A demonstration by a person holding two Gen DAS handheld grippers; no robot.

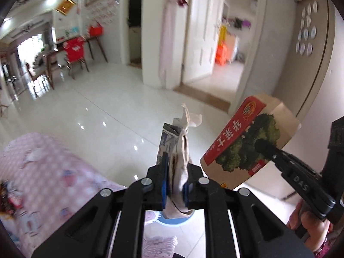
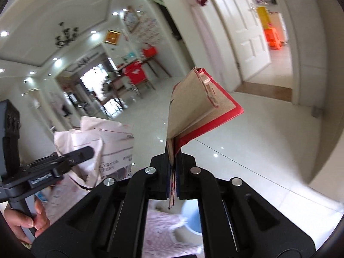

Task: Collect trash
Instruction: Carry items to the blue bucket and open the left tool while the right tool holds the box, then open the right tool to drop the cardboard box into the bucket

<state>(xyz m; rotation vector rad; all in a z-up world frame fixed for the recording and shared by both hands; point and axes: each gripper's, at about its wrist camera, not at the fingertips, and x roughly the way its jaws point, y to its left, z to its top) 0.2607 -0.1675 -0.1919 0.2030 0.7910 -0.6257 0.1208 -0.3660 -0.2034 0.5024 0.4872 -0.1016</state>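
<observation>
My left gripper point(image 1: 175, 173) is shut on a crumpled paper package point(image 1: 178, 148) and holds it in the air above the floor. The same package shows in the right wrist view point(image 2: 101, 146), clamped by the left gripper point(image 2: 86, 152). My right gripper point(image 2: 173, 161) is shut on a flattened red and brown carton point(image 2: 197, 107) that stands up from its jaws. That carton, printed with a green tree, shows in the left wrist view point(image 1: 247, 142), held by the right gripper point(image 1: 264, 148). A light blue bin point(image 2: 191, 217) lies just below both grippers.
A table with a pink checked cloth point(image 1: 43, 172) is at the lower left, with snack wrappers point(image 1: 8, 197) on its edge. Shiny white floor tiles point(image 1: 107, 116) spread ahead. A white door point(image 1: 202, 34) stands open, and red-covered chairs point(image 1: 75, 51) stand far back.
</observation>
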